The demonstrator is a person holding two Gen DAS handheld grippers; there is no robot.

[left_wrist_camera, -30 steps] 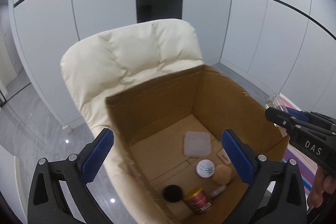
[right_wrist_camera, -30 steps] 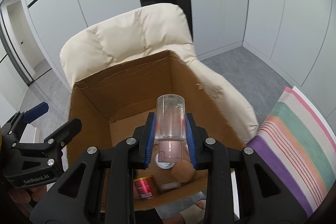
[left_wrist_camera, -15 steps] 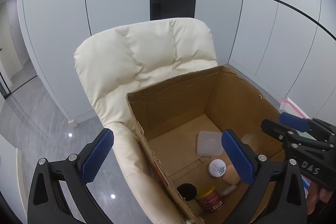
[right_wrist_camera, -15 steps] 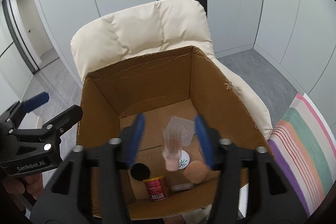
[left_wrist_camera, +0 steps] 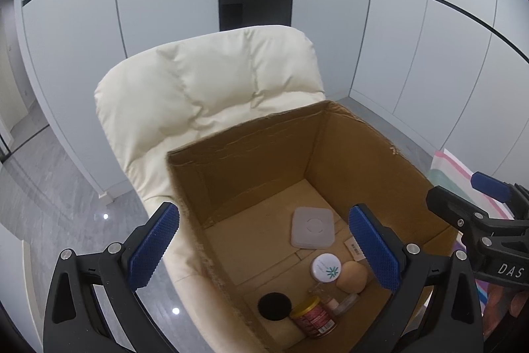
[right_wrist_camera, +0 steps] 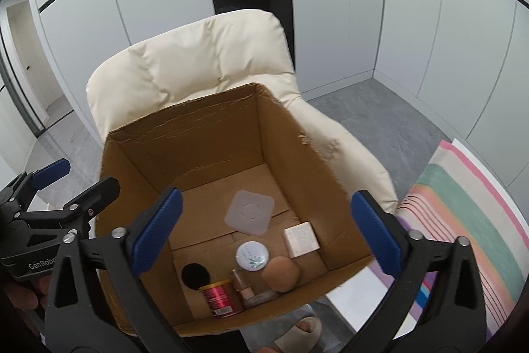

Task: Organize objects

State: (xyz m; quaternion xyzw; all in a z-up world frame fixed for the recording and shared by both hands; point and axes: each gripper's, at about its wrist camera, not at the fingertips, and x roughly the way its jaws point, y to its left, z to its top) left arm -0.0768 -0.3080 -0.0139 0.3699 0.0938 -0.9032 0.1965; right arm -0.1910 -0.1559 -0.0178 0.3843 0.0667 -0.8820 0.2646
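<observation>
An open cardboard box (right_wrist_camera: pixel 132 161) (left_wrist_camera: pixel 347 154) stands on a cream armchair (right_wrist_camera: pixel 205 62). On its floor lie a clear bottle with a pink base (right_wrist_camera: pixel 243 285) (left_wrist_camera: pixel 325 296), a red can (right_wrist_camera: pixel 220 296), a black puck (right_wrist_camera: pixel 195 275), a white round jar (right_wrist_camera: pixel 252 255), a tan sponge (right_wrist_camera: pixel 281 273), a white square lid (right_wrist_camera: pixel 249 212) and a small pink box (right_wrist_camera: pixel 301 239). My right gripper (right_wrist_camera: pixel 264 234) is open and empty above the box. My left gripper (left_wrist_camera: pixel 264 250) is open and empty over the box's left wall.
A striped pastel cloth (right_wrist_camera: pixel 463 220) lies to the right of the box. Grey floor (right_wrist_camera: pixel 380 111) and white wall panels surround the chair. A sandalled foot (right_wrist_camera: pixel 302 334) shows below the box's near edge.
My right gripper opened and let go of the clear bottle, which dropped into the box beside the red can. Both grippers rose and pulled back a little.
</observation>
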